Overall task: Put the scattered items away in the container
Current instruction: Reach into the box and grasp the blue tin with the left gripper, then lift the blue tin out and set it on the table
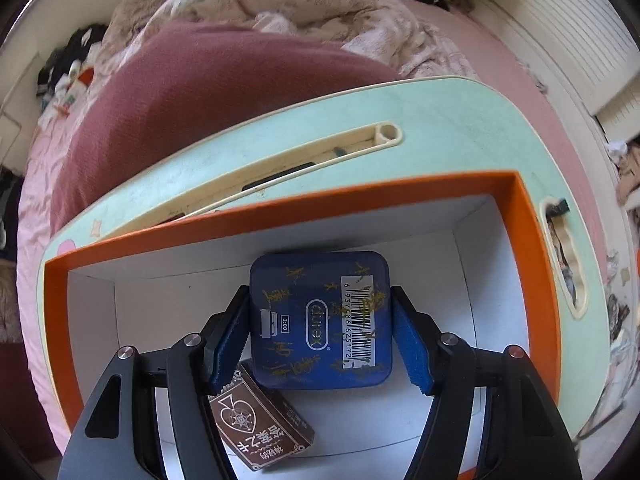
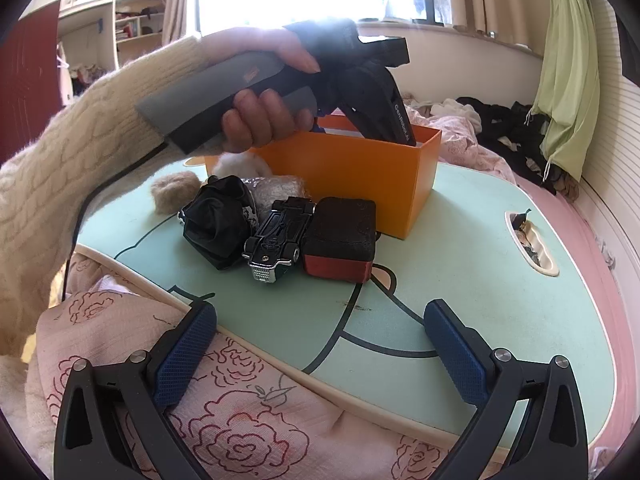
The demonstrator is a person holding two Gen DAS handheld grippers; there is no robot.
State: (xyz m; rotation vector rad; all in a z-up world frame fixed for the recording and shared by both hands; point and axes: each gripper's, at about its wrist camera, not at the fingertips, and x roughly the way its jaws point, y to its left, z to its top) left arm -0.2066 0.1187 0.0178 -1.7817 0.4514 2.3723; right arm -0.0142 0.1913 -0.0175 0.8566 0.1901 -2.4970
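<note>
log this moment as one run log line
left claw: around blue tin inside orange box | right claw: open, empty | toy car: on tray

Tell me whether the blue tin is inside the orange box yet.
Inside. The blue tin lies within the orange box's white walls, between the left gripper's pads, partly over a brown card box.

In the right wrist view, the box (image 2: 352,172) stands at upper centre on the lap table (image 2: 460,280), with the toy car (image 2: 276,236) before it, the cube (image 2: 340,240) right, the bundle (image 2: 218,220) left.
</note>
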